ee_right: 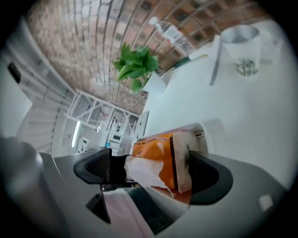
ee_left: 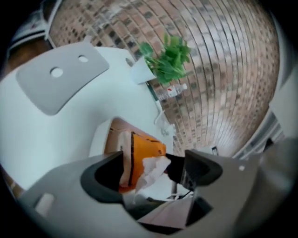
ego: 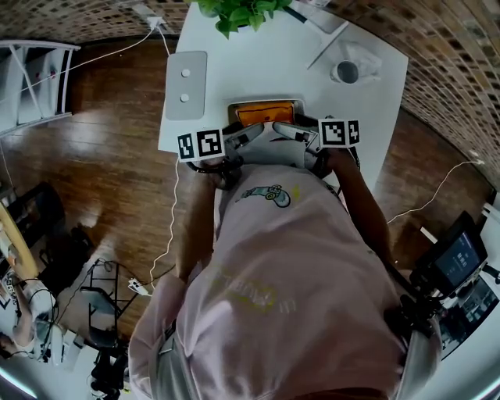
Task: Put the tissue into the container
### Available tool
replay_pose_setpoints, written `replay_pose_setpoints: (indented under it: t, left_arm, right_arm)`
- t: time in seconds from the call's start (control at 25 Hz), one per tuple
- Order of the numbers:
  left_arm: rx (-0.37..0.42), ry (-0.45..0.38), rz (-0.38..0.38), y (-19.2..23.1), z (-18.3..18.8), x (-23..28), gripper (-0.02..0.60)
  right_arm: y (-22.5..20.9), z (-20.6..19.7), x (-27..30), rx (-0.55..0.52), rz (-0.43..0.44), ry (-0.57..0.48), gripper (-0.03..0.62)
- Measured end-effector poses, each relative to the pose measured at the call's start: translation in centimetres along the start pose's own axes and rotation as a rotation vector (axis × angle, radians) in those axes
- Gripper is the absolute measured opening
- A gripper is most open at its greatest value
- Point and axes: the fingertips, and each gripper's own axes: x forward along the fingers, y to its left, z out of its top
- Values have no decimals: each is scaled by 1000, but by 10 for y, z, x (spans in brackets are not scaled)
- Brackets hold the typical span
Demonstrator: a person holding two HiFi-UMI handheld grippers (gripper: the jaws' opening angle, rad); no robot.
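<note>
The white surface (ego: 266,70) is free behind the orange tissue pack (ego: 264,114). A grey board (ego: 186,84) lies to the left, a cup (ego: 347,72) to the right, a plant (ego: 238,12) far back.

Head view looks steeply down on the surface (ego: 258,70); both gripper views, close in, share the tissue pack (ee_left: 144,151) and plant (ee_left: 170,58).

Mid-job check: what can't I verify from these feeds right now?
- Head view: how deep the tissue pack sits in the container. The left gripper and right gripper cover its near side.
- Left gripper view: the container's inside, hidden behind the pack and the gripper's body.
- Right gripper view: whether the jaws, which stand apart, touch the pack. The edges are blurred.
</note>
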Motion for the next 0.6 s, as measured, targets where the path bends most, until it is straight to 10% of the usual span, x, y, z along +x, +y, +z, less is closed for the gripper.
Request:
replay_pose_setpoints:
  t: [0.28, 0.6]
  left_arm:
    - [-146, -45, -90, -1, 13, -4, 411]
    - [-22, -14, -122, -6, 8, 1, 352]
  right_arm:
    - [2, 7, 3, 82, -14, -15, 546]
    - [11, 2, 6, 41, 33, -2, 546]
